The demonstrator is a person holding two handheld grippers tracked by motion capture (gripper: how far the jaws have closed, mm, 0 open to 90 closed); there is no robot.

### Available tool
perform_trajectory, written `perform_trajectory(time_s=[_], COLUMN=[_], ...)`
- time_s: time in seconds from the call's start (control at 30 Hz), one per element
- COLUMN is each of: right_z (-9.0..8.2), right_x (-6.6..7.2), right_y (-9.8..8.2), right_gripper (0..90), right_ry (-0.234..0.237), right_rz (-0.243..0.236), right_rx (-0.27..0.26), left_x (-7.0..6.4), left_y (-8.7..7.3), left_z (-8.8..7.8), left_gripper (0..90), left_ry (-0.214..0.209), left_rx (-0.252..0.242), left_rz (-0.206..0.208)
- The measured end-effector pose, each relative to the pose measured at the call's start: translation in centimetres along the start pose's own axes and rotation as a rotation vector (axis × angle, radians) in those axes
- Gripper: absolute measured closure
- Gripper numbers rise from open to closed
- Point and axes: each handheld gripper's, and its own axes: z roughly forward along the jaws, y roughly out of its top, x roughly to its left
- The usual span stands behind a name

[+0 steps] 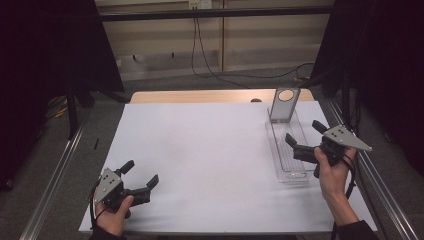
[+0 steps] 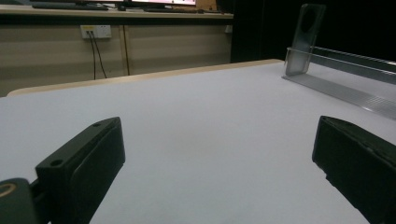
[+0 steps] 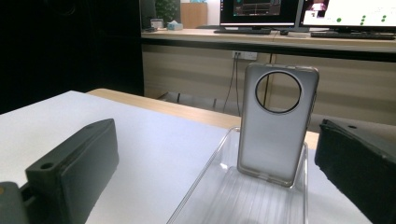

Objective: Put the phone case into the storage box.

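Note:
A clear phone case (image 1: 284, 104) with a round camera hole stands upright at the far end of a long transparent tray (image 1: 287, 150) on the right of the white table sheet. In the right gripper view the phone case (image 3: 276, 123) rises straight ahead inside the tray (image 3: 219, 186). My right gripper (image 1: 304, 132) hangs open over the tray's middle, a little short of the case, held in a hand. My left gripper (image 1: 140, 173) rests open at the table's near left, nothing between its jaws. From the left gripper view the case (image 2: 304, 39) shows far off at upper right.
The white sheet (image 1: 200, 155) covers most of the table, with a strip of wooden top (image 1: 200, 96) bare at the far edge. Metal rails (image 1: 55, 170) run along both sides. Black curtains flank the table, and cables trail on the floor behind.

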Motion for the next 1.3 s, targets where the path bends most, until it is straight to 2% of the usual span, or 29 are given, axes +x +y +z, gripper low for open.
perform_trajectory(time_s=[0.4,0.6,0.8,1.03,1.3], right_z=[-2.0,-3.0,-3.8,-5.1,-6.6], right_x=[0.5,0.8,1.0,0.8,0.6], right_y=[-1.6,-2.6,-3.2,-4.4,-5.7], right_gripper=[0.0,0.0,0.0,0.0,0.0], right_ry=[-0.025,-0.036,-0.046,-0.059,-0.085], right_rz=[0.0,0.023,0.022,0.031,0.031], right_rx=[0.014,0.036,0.037,0.041,0.035], left_x=[-0.1,-0.1,-0.1,0.0,-0.1], left_y=[0.0,0.0,0.0,-0.1,-0.2], left_z=[-0.2,-0.2,-0.2,-0.5,-0.8], left_gripper=[2.4,2.4,2.4,2.4,2.4], left_ry=[0.002,0.008,0.012,0.026,0.021], left_rx=[-0.01,-0.009,-0.006,-0.005,-0.001], left_rz=[-0.001,0.0,-0.001,-0.012,0.004])
